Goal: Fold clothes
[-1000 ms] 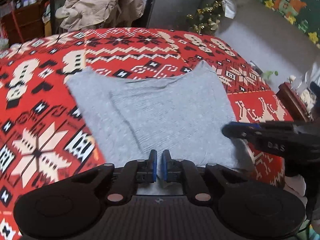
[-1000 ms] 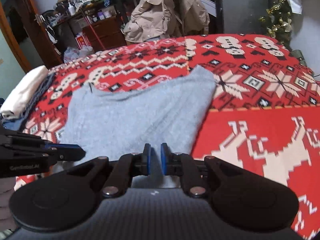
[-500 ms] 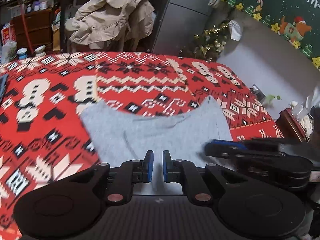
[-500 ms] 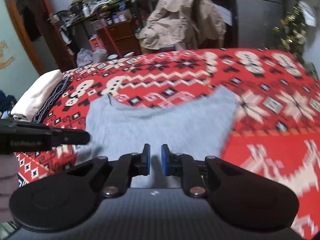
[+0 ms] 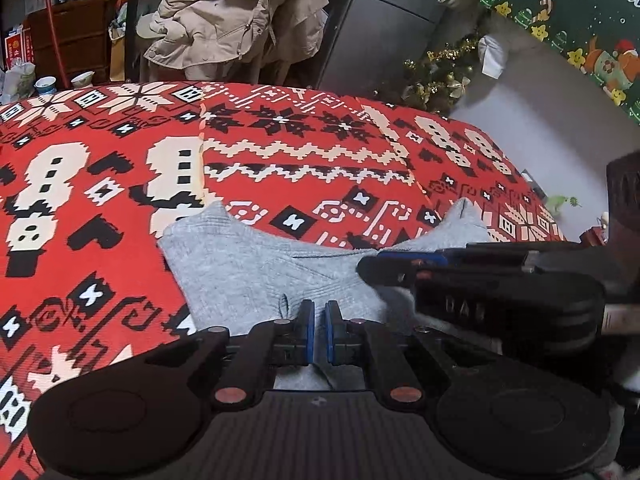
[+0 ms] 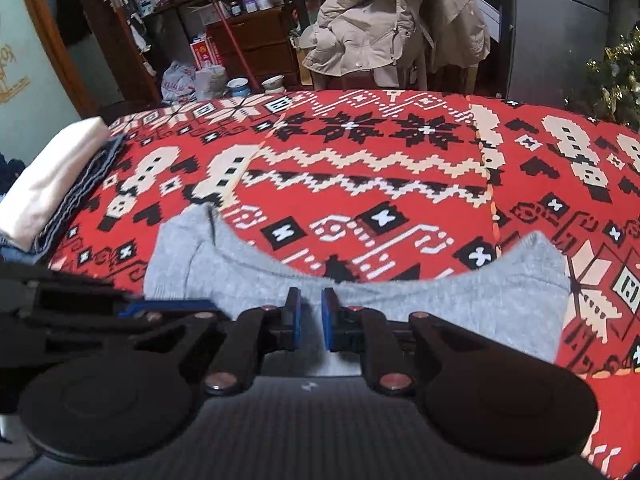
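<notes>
We held the near edge of the gray sweater [image 5: 256, 268] on the bed [image 5: 100, 168]. Our left gripper [image 5: 319, 330] and right gripper [image 6: 310, 318] each pinched it, fingers nearly closed. We judged a fold was underway; next, lay that edge down evenly.

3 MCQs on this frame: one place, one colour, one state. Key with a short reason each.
1. Where is the white folded stack?
A. bed's left edge
B. on the chair
C. on the floor

2. What colour is the garment?
A. beige
B. grey
C. green

3. What is the left gripper doing?
A. wide open, empty
B. nearly shut on the garment
C. holding the coat

Key: A, the stack lies at the blanket's left edge; B, grey knit; B, grey cloth sits between the narrow jaws.
</notes>
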### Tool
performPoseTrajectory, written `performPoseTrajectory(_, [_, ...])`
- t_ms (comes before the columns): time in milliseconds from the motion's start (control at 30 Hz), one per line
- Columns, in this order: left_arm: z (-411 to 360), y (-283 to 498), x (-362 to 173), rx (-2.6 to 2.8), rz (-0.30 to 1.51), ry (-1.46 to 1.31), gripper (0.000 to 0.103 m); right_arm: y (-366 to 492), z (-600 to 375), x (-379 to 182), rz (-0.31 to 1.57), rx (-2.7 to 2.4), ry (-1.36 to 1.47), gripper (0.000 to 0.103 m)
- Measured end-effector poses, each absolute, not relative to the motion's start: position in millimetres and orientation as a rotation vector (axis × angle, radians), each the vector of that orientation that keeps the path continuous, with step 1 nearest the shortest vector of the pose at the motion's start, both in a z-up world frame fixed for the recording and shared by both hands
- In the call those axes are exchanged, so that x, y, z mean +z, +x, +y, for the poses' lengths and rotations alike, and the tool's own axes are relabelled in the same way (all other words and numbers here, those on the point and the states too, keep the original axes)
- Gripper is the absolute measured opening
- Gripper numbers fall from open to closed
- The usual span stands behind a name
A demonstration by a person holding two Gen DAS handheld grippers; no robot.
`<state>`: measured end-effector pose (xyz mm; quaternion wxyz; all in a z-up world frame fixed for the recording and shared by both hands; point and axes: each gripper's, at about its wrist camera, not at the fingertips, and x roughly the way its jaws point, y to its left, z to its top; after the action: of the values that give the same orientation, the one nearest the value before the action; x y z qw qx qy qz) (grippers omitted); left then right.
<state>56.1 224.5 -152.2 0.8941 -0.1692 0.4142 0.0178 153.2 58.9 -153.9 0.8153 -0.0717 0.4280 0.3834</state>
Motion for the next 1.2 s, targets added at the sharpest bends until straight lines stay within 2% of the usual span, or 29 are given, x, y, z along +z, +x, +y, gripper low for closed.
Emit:
performPoseTrajectory(133, [234, 43, -141, 0.051, 0.825, -0.385, 0.01, 151, 50, -143, 0.898, 0.807, -0.092, 0.014])
performPoseTrajectory(233, [250, 28, -136, 0.067, 0.807, -0.466, 0.022, 138, 38, -131, 0.88, 0.8, -0.062, 0.015])
performPoseTrajectory(300, [262, 16, -137, 0.083, 0.797, -0.534, 0.024, 126, 32, -128, 0.879, 0.799, -0.055, 0.018])
performPoseTrajectory(400, [275, 0, -136, 0.098, 0.775, -0.612, 0.023, 107, 24, -125, 0.883, 0.801, -0.053, 0.019])
performPoseTrajectory(467, [281, -8, -136, 0.095, 0.77, -0.658, 0.013, 94, 19, -123, 0.885, 0.801, -0.052, 0.019])
performPoseTrajectory(567, [286, -17, -142, 0.072, 0.786, -0.741, 0.008, 75, 10, -121, 0.889, 0.803, -0.05, 0.02])
performPoseTrajectory(767, [274, -31, -159, 0.002, 0.847, -0.831, 0.007, 40, 7, -123, 0.891, 0.82, -0.085, 0.02])
performPoseTrajectory(1200, [243, -53, -167, -0.039, 0.927, -0.718, 0.007, -4, 10, -141, 0.92, 0.85, -0.163, 0.021])
